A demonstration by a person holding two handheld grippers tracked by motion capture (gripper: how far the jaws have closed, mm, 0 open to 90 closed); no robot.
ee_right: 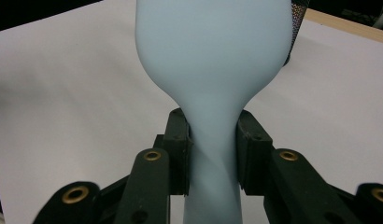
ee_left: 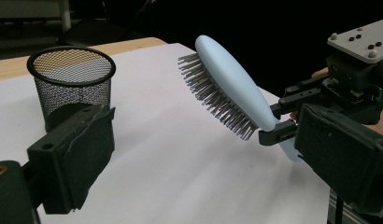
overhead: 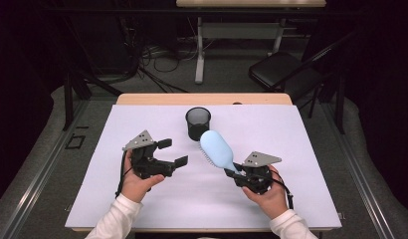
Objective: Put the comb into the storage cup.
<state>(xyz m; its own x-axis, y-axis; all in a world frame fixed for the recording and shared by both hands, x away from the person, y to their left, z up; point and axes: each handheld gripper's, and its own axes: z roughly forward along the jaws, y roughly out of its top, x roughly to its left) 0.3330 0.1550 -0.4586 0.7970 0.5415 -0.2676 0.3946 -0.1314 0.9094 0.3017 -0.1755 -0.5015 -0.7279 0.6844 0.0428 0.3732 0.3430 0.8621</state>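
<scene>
From where I stand, there is no writing to read anywhere: no label, brand, number or sign on anything on the table or around it.
</scene>
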